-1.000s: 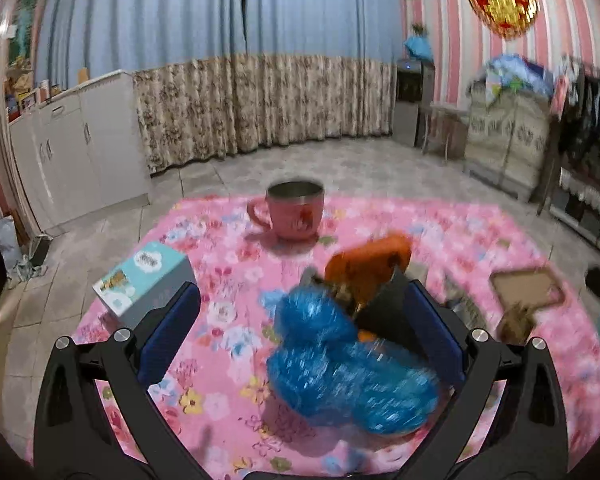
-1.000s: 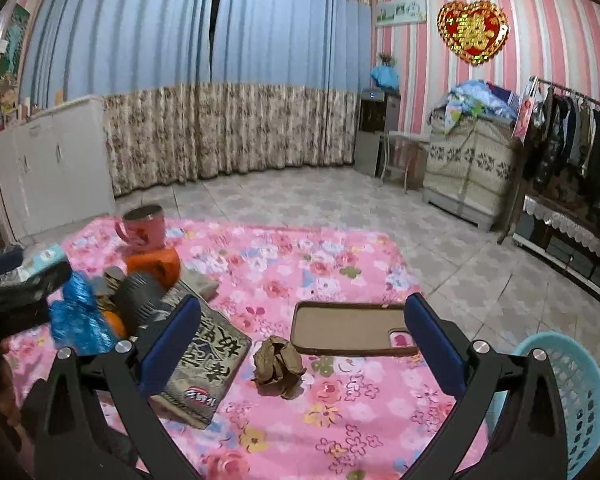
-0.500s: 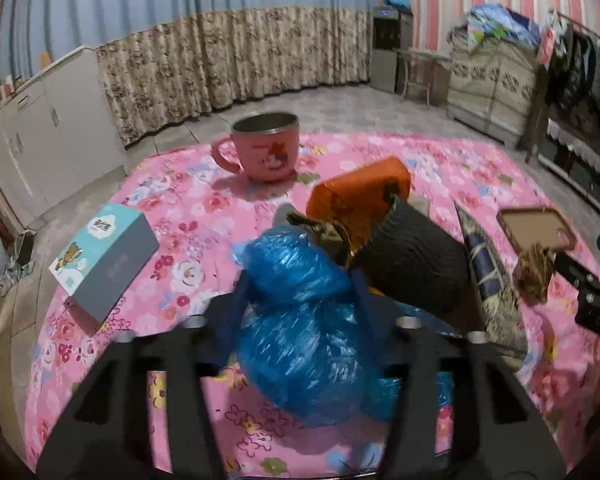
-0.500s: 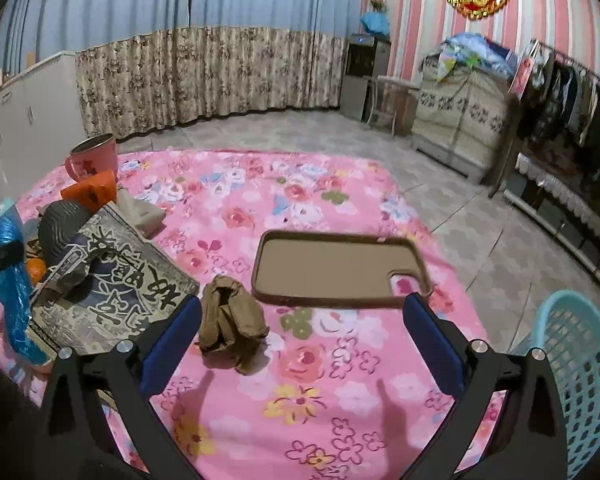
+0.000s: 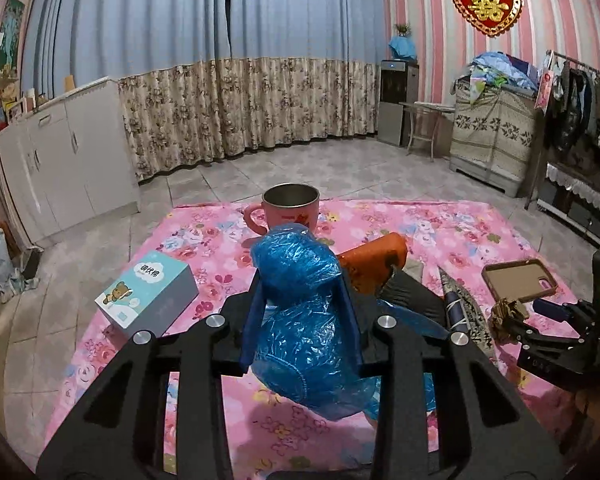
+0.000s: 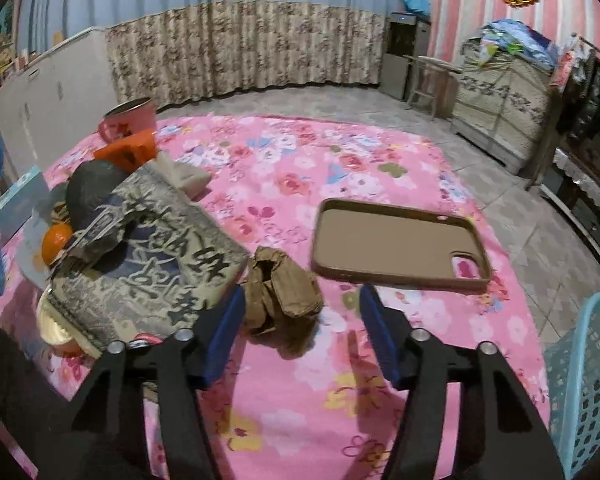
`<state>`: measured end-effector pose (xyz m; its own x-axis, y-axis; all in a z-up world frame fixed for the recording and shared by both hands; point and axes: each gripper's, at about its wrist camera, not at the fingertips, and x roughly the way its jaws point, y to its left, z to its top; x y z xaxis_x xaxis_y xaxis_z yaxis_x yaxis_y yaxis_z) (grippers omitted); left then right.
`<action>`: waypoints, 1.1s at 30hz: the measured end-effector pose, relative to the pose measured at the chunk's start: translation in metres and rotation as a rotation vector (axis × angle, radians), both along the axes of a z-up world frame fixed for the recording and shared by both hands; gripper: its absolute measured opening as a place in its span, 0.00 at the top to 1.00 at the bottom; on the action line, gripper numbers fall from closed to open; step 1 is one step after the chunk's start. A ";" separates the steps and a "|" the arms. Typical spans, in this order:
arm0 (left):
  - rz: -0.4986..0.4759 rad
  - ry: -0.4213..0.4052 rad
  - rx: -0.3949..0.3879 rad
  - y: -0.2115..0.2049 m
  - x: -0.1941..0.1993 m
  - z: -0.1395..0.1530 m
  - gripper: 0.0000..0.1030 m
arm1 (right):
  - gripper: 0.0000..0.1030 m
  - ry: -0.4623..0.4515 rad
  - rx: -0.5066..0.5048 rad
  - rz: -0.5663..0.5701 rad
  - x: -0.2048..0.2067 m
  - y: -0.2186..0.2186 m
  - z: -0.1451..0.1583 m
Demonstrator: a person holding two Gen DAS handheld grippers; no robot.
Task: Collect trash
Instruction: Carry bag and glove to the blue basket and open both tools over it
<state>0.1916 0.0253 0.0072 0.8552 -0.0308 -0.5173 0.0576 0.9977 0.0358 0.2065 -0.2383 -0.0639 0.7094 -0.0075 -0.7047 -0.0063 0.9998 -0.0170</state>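
Blue crumpled plastic (image 5: 300,312) being squeezed between closing left gripper (image 5: 302,316) pads, lifted above pink floral cloth (image 5: 452,232). Brown paper wad (image 6: 280,292) lying on cloth between closing, not yet touching right gripper (image 6: 302,328) pads, beside phone case (image 6: 396,244).

Dim indoor light, soft shadows, fisheye-warped edges
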 end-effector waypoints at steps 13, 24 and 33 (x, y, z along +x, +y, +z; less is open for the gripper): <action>-0.018 -0.015 0.022 -0.010 -0.003 0.002 0.68 | 0.72 -0.094 0.033 -0.009 -0.022 -0.008 0.027; -0.203 -0.104 0.008 -0.096 -0.045 0.034 0.68 | 0.72 -0.243 -0.016 -0.151 -0.131 -0.077 0.100; -0.427 -0.075 -0.038 -0.213 -0.077 0.025 0.68 | 0.72 -0.219 -0.015 -0.381 -0.192 -0.168 0.088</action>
